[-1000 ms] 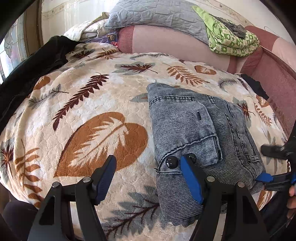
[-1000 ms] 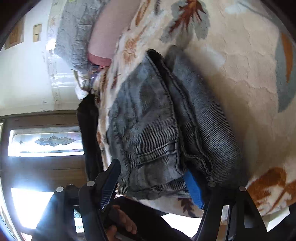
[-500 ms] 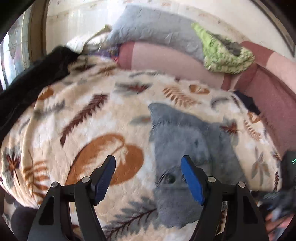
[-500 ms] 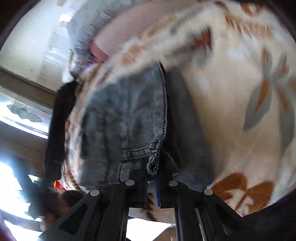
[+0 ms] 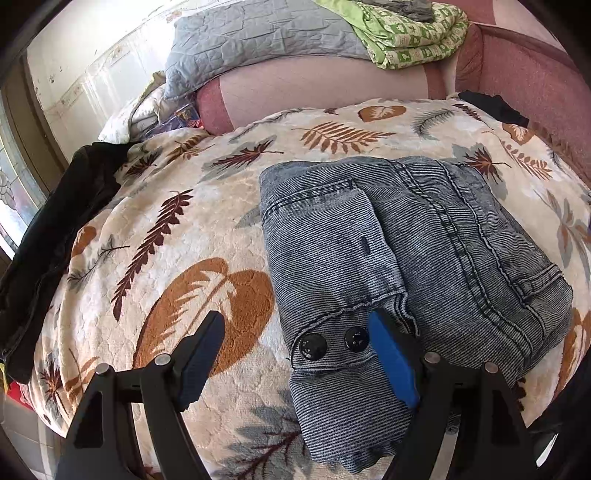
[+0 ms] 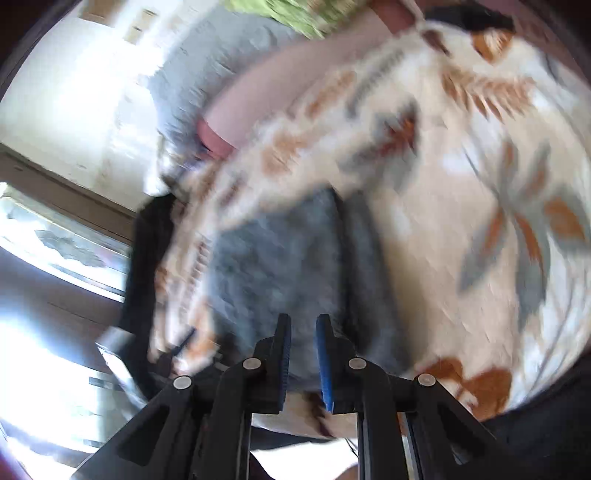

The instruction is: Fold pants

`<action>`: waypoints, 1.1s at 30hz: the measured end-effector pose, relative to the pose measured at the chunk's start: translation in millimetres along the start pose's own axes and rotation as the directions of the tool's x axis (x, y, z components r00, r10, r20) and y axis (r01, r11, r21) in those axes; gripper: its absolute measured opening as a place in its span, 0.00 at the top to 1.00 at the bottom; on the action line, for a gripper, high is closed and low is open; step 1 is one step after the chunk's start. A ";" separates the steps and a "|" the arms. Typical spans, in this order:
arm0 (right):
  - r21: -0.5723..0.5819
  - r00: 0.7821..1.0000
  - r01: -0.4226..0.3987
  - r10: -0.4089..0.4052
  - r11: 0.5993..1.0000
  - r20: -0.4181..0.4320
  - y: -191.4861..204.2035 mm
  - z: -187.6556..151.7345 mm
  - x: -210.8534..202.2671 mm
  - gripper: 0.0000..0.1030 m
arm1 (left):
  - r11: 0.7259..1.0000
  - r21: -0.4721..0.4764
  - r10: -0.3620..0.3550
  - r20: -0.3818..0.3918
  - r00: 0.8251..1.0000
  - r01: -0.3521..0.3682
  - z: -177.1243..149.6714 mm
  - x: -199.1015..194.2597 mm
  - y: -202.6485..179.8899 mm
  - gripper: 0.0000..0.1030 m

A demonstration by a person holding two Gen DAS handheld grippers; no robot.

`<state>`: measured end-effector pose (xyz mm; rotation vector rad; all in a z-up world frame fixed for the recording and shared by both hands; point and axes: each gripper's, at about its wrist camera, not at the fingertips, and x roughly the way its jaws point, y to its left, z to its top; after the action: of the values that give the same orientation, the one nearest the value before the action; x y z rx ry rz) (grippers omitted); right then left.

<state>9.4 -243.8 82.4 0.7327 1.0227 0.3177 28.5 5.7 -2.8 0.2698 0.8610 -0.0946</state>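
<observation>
Grey-blue denim pants (image 5: 399, 251) lie folded in a thick bundle on the leaf-patterned blanket (image 5: 177, 236), waistband with two black buttons toward me. My left gripper (image 5: 295, 354) is open and empty just above the near edge of the bundle, its right finger over the waistband. In the blurred right wrist view the pants (image 6: 273, 273) lie ahead of my right gripper (image 6: 303, 350), whose fingers stand nearly together with a narrow gap and nothing visibly between them.
A pink couch back (image 5: 314, 85) carries a grey quilt (image 5: 258, 40) and a green patterned blanket (image 5: 410, 33). Black clothing (image 5: 55, 229) lies at the blanket's left edge, more at the far right (image 5: 495, 107). A window (image 6: 55, 236) is on the left.
My right gripper closed from wide open, let the pants' edge go and pulled back, leaving the left view. My left gripper stayed open and shifted a little above the bundle.
</observation>
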 end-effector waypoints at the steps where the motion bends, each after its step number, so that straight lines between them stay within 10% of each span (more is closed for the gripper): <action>1: -0.003 1.000 -0.027 0.027 1.000 -0.002 5.3 3.6 2.4 0.78 | 1.000 -0.004 -0.003 0.002 1.000 0.003 -0.5 -0.1 0.1 0.22; 7: 0.028 0.964 0.061 -0.052 0.998 -0.259 -23.1 -21.3 91.6 0.65 | 0.999 -0.011 -0.033 0.001 0.999 0.033 -0.3 -2.5 3.5 0.22; 13: 0.001 0.969 0.062 -0.060 0.998 -0.240 -14.2 -9.3 72.0 0.68 | 0.974 -0.167 -0.142 0.087 0.986 0.155 15.6 -37.0 30.2 0.22; 17: -0.081 0.985 0.059 -0.071 0.995 -0.158 18.8 21.8 53.2 0.66 | 0.992 -0.057 -0.116 -0.070 0.991 0.112 4.3 -0.3 4.9 0.21; 21: -0.160 0.990 0.001 -0.024 0.987 -0.139 63.4 66.7 62.2 0.59 | 0.990 -0.086 -0.115 -0.029 0.993 0.112 0.6 -2.8 7.4 0.20; 25: -0.178 0.970 0.055 -0.094 0.982 -0.224 63.0 88.0 118.1 0.50 | 0.993 -0.062 -0.100 -0.014 0.995 0.099 -0.9 -3.1 4.3 0.20; 27: -0.187 0.920 0.158 -0.213 0.970 -0.330 29.3 76.5 159.5 0.56 | 0.989 -0.081 -0.122 -0.011 0.992 0.121 -1.5 -0.5 8.0 0.20; 30: -0.171 0.932 0.155 -0.202 0.973 -0.301 29.2 74.0 153.2 0.65 | 0.980 -0.116 -0.166 0.002 0.986 0.165 -1.4 -4.1 15.8 0.20; 33: -0.281 0.913 0.205 -0.286 0.938 -0.290 59.9 76.5 144.0 0.62 | 0.918 -0.234 -0.317 0.055 0.947 0.320 0.1 -12.9 43.0 0.20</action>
<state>152.9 -150.5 52.6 0.3229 1.3501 0.3447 28.3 46.7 15.5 -0.1012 0.8859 -0.2943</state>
